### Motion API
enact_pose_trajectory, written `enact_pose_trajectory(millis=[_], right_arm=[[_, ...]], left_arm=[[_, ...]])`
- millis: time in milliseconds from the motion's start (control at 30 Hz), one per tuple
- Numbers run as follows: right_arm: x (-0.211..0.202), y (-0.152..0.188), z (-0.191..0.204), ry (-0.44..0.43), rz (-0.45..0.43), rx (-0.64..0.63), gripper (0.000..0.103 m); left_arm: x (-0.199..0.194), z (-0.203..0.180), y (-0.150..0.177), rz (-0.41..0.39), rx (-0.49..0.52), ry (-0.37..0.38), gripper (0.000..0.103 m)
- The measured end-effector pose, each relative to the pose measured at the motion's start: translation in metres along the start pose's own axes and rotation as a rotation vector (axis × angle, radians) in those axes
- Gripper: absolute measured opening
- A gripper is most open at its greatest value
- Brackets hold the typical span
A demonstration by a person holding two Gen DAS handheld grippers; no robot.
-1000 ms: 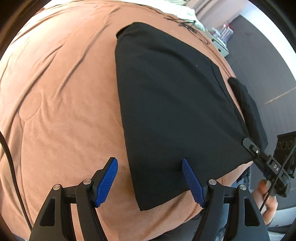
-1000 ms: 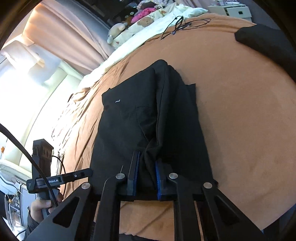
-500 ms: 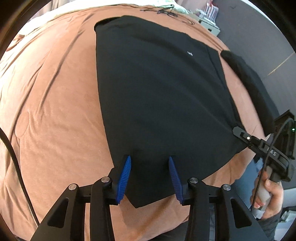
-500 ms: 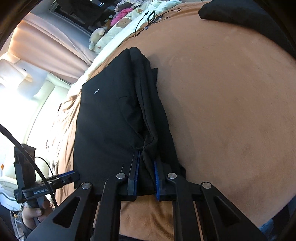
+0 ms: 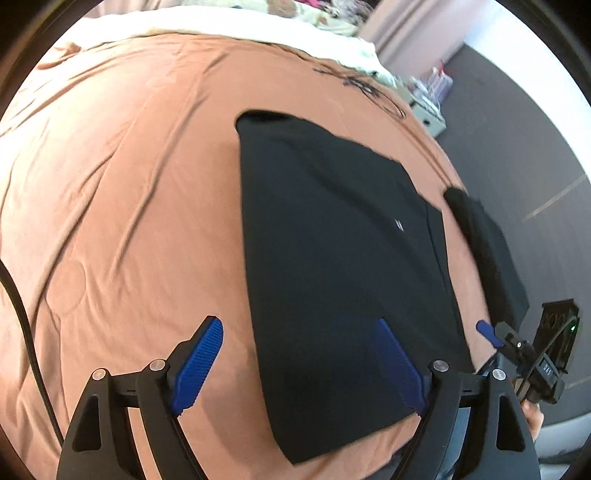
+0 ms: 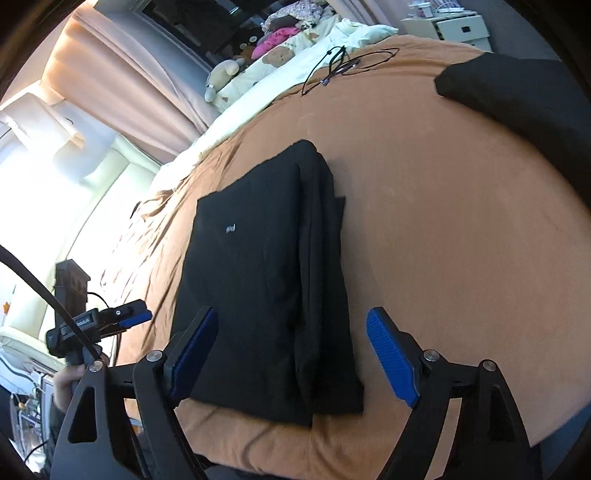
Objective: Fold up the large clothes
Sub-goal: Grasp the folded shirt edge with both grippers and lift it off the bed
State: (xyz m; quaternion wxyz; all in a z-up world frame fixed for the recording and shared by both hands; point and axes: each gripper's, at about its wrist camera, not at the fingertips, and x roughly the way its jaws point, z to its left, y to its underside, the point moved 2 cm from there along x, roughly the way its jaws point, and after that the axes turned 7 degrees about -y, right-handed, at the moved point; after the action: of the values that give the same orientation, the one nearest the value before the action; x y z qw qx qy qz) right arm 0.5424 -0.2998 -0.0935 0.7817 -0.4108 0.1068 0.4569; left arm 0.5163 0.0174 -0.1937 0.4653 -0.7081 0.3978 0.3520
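Observation:
A black garment, folded into a long rectangle with a small white logo, lies flat on the brown bedspread. My left gripper hovers over its near left edge; the jaws are opening and nothing is pinched between the blue pads. My right gripper hangs above the near end of the garment, where layered folds run along its right side. Its jaws are opening too, clear of the cloth. Each view shows the other gripper at its edge, the left gripper and the right gripper.
A second black garment lies near the bed's far right edge. A black cable rests on the bedspread farther back. White bedding with plush toys and a white nightstand are beyond. The bed's near edge is just below both grippers.
The right gripper, shut on the garment's near edge before, has opened and let it drop flat. The left gripper narrowed over the cloth, then opened wide. Both have drawn back a little.

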Motion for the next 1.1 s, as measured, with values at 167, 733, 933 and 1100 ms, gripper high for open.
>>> enact_pose_trajectory(millis=[167, 733, 933, 1100], right_arm=[[0.038, -0.028, -0.018, -0.05, 0.096, 0.03, 0.082], [0.124, -0.085, -0.067, -0.226, 0.244, 0.148, 0.08], [0.128, -0.082, -0.072, -0.236, 0.242, 0.154, 0.023], [0.112, -0.08, -0.045, -0.205, 0.195, 0.061, 0.013]], left_arm=[[0.014, 0.02, -0.024, -0.006, -0.049, 0.031, 0.086], [0.094, 0.029, -0.073, 0.072, -0.111, 0.152, 0.066], [0.105, 0.023, -0.079, 0.093, -0.127, 0.143, 0.053], [0.086, 0.011, -0.082, 0.074, -0.111, 0.134, 0.037]])
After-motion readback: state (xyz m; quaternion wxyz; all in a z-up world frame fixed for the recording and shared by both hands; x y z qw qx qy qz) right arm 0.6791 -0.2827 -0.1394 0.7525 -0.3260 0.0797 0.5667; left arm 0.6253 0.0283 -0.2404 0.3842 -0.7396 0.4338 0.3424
